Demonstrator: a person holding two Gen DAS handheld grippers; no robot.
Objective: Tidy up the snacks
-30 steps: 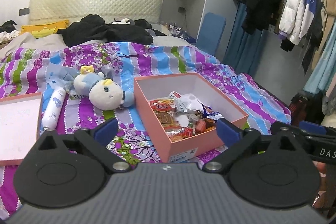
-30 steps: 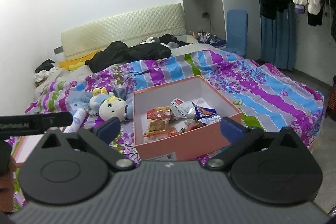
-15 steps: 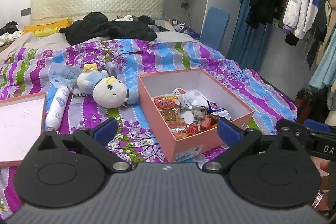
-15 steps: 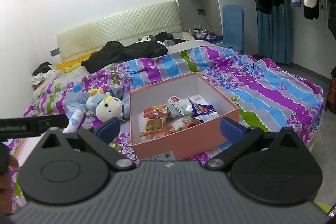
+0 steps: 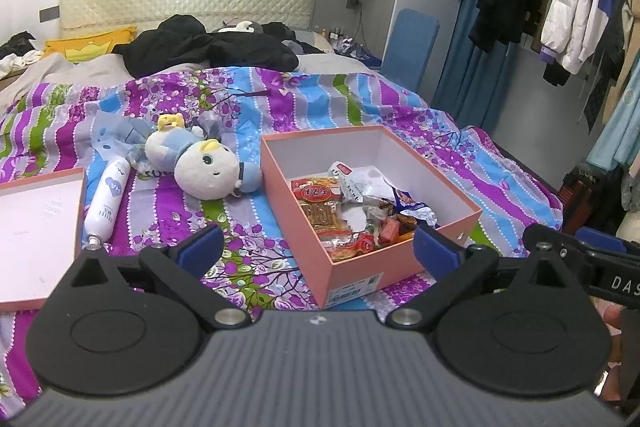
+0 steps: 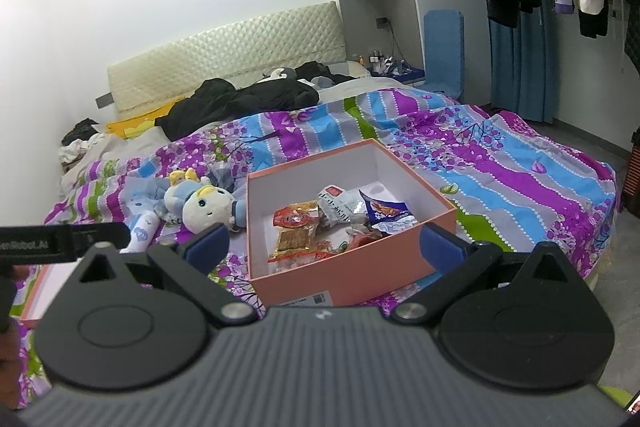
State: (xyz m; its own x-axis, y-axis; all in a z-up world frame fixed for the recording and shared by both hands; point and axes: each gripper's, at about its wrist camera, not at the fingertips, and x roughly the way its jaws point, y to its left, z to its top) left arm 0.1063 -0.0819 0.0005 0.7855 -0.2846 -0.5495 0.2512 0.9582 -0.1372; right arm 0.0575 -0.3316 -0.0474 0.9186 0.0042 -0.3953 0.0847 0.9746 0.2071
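- Nearest, my left gripper [image 5: 316, 251] hung with its jaws spread wide and nothing between them, short of the box [image 5: 360, 279] and above the quilt [image 5: 248, 263]; my right gripper [image 6: 324, 243] was spread just as wide and empty, framing the box's near wall.
- Risk, as I judged it: the box sat on soft bedding, so a push on its near wall could tip or slide it instead of letting me reach in.
- Inside the box the snacks [image 5: 352, 211] lay heaped toward the near half, wrappers overlapping: a red-labelled pack [image 6: 294, 217] on a clear pack of brown sticks, a crumpled white packet [image 6: 340, 205], and a blue foil bag [image 6: 386, 215] leaning up beside it.
- With them piled so, I reckoned one wide pinch could catch two wrappers at once, or slip off the slick foil and spill it onto the quilt.
- The far half of the box showed bare white floor and walls.
- Left of the box, the lid [image 5: 36, 227] lay open side up, holding nothing that I could see.
- Farther on, a white bottle [image 5: 107, 199] and a plush doll [image 5: 200, 167] lay just beside the box; a careless swing could knock either.
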